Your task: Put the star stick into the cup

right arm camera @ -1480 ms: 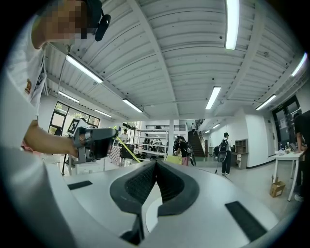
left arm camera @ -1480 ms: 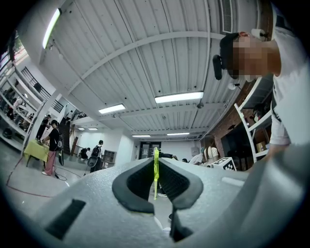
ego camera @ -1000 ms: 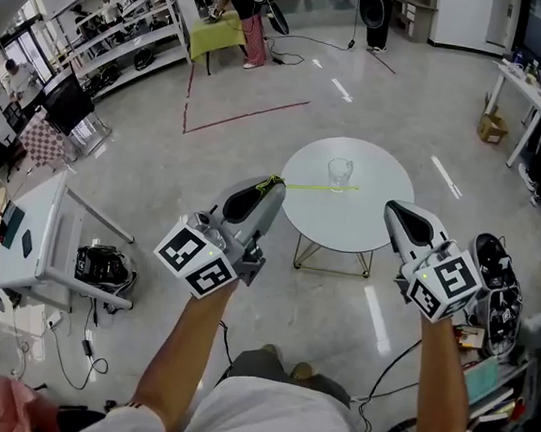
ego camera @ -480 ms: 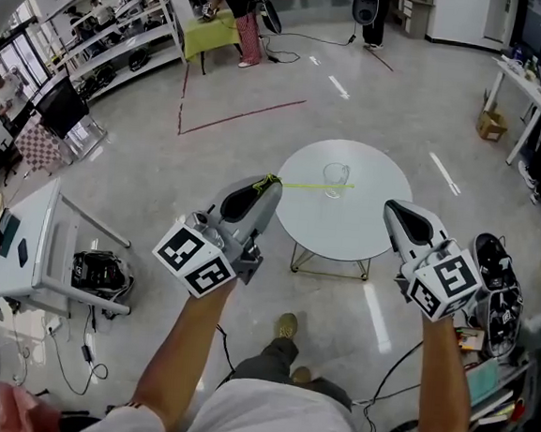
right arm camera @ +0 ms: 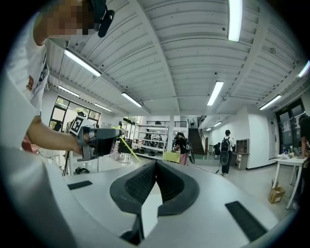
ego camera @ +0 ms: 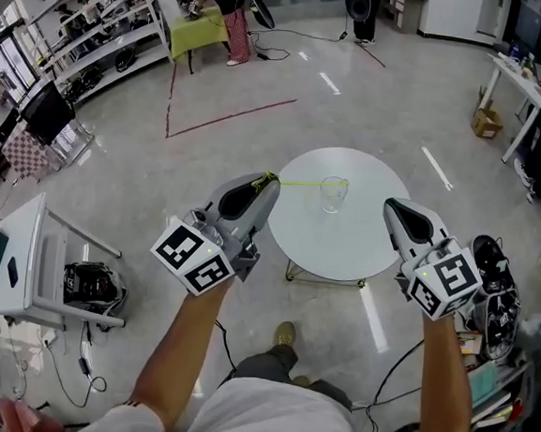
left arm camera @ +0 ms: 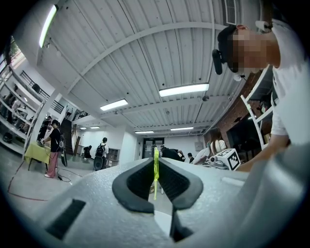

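Table first: in the head view the round white table now sits closer beneath the person than a moment ago, so the approach looks nearly done. The grey plastic left gripper stays clamped on the thin lime-yellow star stick, whose far end reaches over the table, above the clear glass cup standing there. In the left gripper view, ribbed black pads pinch that stick. In the right gripper view, the right gripper is closed, empty.
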